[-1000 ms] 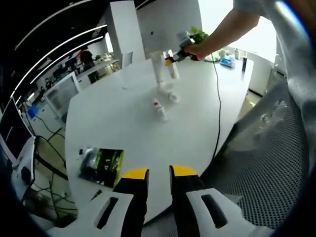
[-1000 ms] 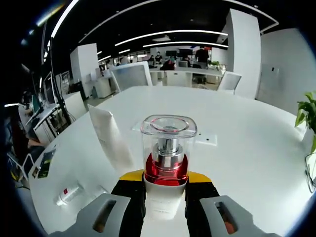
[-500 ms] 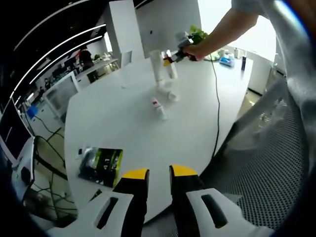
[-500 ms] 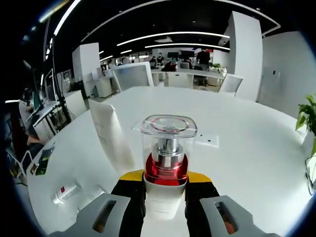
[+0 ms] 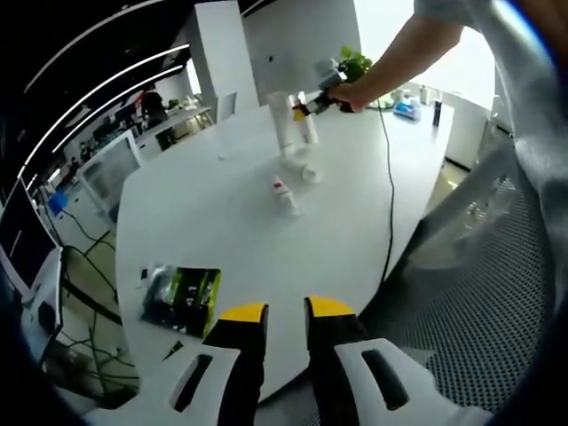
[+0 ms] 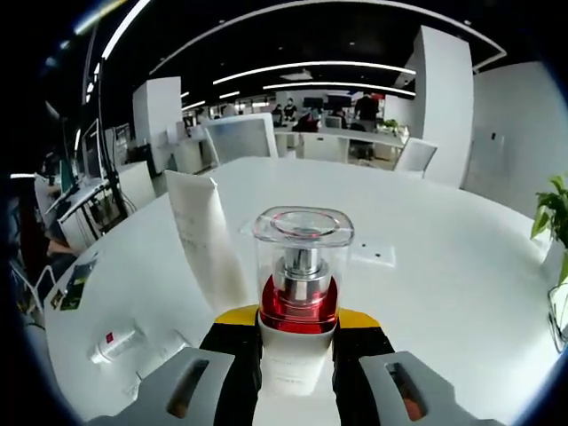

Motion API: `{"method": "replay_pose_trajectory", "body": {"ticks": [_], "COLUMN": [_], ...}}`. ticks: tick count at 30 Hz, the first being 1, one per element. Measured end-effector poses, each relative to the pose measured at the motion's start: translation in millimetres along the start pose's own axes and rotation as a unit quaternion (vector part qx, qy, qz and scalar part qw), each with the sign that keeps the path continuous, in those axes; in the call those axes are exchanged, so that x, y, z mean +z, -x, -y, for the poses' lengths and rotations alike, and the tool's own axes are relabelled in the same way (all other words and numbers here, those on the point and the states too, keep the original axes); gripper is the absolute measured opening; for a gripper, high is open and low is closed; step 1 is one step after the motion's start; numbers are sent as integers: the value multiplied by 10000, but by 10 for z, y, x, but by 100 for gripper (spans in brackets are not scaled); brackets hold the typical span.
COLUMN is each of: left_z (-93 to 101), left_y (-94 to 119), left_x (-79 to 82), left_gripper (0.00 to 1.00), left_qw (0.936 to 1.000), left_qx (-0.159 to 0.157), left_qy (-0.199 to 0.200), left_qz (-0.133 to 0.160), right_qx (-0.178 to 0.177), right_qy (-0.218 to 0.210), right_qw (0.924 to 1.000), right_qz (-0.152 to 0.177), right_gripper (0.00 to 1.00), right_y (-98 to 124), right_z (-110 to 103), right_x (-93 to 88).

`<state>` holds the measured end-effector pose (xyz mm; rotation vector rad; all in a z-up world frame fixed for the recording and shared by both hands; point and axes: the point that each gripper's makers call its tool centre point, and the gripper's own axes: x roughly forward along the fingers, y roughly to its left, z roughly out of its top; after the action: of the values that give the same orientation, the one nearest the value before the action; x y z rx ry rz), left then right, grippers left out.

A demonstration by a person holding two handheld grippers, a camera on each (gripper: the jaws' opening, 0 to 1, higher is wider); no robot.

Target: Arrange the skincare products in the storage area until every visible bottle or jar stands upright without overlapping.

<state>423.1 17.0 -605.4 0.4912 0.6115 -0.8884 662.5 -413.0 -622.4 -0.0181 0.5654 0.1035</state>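
Observation:
A pump bottle point(image 6: 302, 275) with a clear cap and a red collar stands upright between the jaws of my right gripper point(image 6: 298, 321), which is shut on its white body. A tall white tube point(image 6: 204, 232) stands just to its left. Two white containers lie on their sides on the table, one with a red label point(image 6: 115, 342) and one beside it point(image 6: 169, 348). From the left gripper view, the tube point(image 5: 282, 124), the held bottle point(image 5: 308, 126) and the lying containers point(image 5: 288, 197) point(image 5: 306, 171) sit far across the white table point(image 5: 213, 231). My left gripper point(image 5: 286, 312) hovers near the table's edge, jaws close together with nothing between them.
A green and black packet point(image 5: 182, 297) lies near the left gripper. A black cable point(image 5: 391, 177) runs along the table's right side. A blue item point(image 5: 410, 111) and a dark bottle point(image 5: 438, 115) stand at the far end. A mesh chair point(image 5: 497, 293) is at the right. A plant point(image 6: 555, 213) stands at the right.
The right gripper with the pump bottle has shifted slightly, and the white tube now looks a little nearer in its view. The left gripper has not moved.

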Motion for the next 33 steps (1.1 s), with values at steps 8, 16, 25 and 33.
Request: {"method": "replay_pose_trajectory", "body": {"ticks": [8,16,25,33], "left_z": [-11,-14,-19,-5], "left_y": [-4,-5,-7,-4], "left_x": [-12,-19,-21,-18], "left_gripper": [15,14,14,14], "left_qw": [10000,10000,10000,10000], "left_qx": [19,25,33,19], "left_qy": [11,24,21,-25], "left_qz": [-25,-47,-49,-34], "right_qx": [-8,12,-80,-130], "right_qy": [69,101,26,52], "right_qw": [10000,9998,9992,9989], "right_qz": [63,155,385,444], "right_gripper": [24,24,24,25], "right_y": [-52,-89,-64,-12], "right_z": [-6,-44,-35,-55], "right_x": [9,21,13,-22]}}
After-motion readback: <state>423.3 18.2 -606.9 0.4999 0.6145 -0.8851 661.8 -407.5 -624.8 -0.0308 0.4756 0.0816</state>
